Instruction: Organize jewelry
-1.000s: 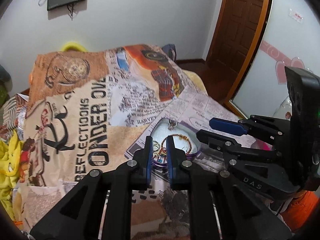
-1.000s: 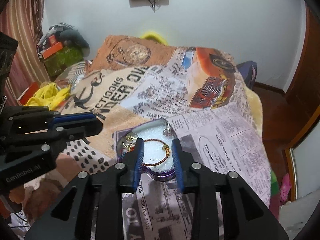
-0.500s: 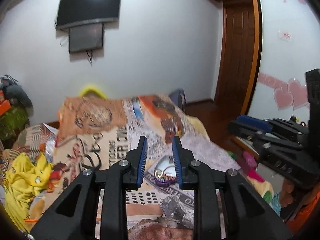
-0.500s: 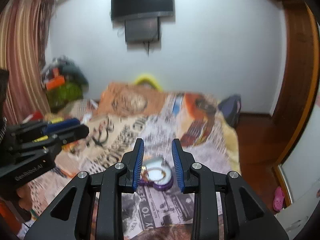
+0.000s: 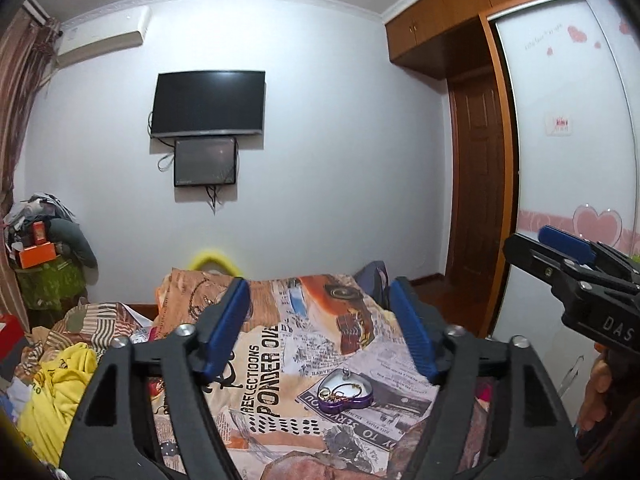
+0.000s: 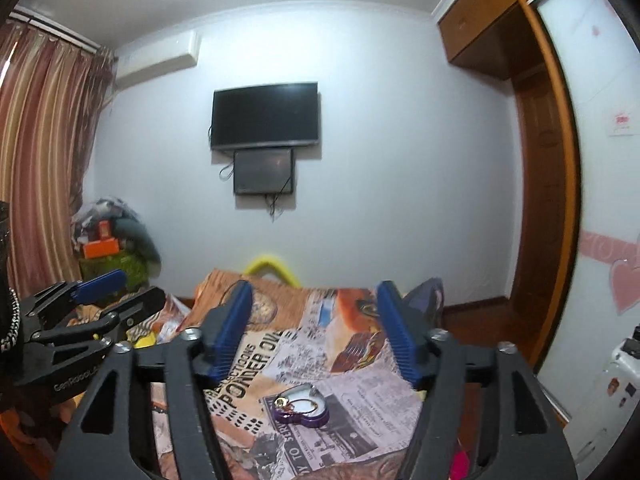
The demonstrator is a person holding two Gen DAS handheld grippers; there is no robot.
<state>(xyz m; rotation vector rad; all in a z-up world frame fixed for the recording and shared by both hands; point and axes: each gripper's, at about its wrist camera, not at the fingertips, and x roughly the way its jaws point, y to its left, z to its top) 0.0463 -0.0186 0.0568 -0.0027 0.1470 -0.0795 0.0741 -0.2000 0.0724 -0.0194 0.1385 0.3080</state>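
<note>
A purple heart-shaped jewelry box point(image 5: 345, 394) lies open on the printed bedspread point(image 5: 280, 344), with gold rings and a beaded bracelet on its white lining. It also shows in the right wrist view point(image 6: 303, 405). My left gripper point(image 5: 320, 330) is open and empty, held well above and back from the box. My right gripper point(image 6: 314, 330) is open and empty too, at a like distance. Each gripper shows at the edge of the other's view: the right one point(image 5: 568, 256) and the left one point(image 6: 108, 296).
A TV point(image 5: 208, 103) hangs on the far wall. Yellow clothes point(image 5: 60, 384) lie at the bed's left side. A clutter pile point(image 6: 112, 240) stands by the curtain. A wooden door point(image 5: 478, 200) and a wardrobe point(image 5: 576, 140) are at the right.
Both grippers have pulled up and back from the jewelry box and opened wide. The box now looks small and far below them.
</note>
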